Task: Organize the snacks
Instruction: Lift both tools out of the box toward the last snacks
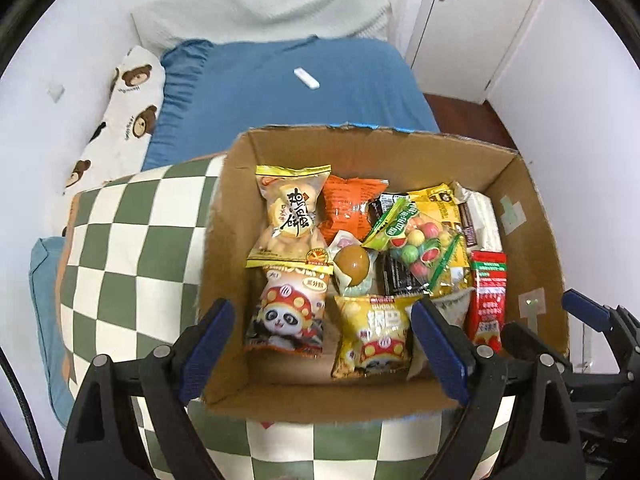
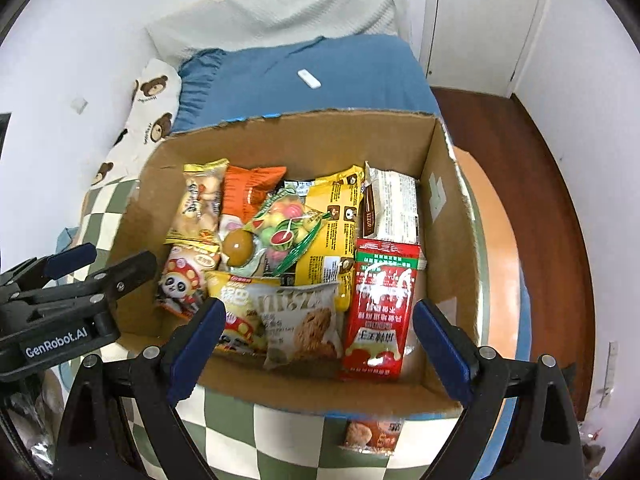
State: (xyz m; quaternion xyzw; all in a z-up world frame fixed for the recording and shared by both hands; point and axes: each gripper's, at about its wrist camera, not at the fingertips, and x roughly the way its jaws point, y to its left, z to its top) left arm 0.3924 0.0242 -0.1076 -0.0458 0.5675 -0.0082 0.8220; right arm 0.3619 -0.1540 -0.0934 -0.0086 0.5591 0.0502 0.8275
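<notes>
An open cardboard box [image 1: 532, 208] holds several snacks: a yellow biscuit bag [image 1: 290, 212], an orange packet [image 1: 348, 208], a panda bag [image 1: 286, 312], a bag of coloured candy balls [image 1: 420, 244] and a red packet [image 1: 486, 296]. My left gripper [image 1: 324, 344] hangs open above the box's near side, empty. My right gripper [image 2: 318, 320] is open too, above a cookie packet [image 2: 304, 324] and the red packet [image 2: 380, 304], holding nothing. Another cookie packet [image 2: 372, 432] lies outside, under the box's front edge. Each gripper shows at the edge of the other's view.
The box rests on a green and white checkered cushion [image 1: 120, 248] on a bed with a blue sheet [image 1: 280, 92]. A small white stick-shaped object [image 1: 306, 79] lies on the sheet. A bear-print pillow [image 1: 132, 92] lines the left wall. Wooden floor [image 2: 500, 140] and a white door [image 1: 472, 20] lie right.
</notes>
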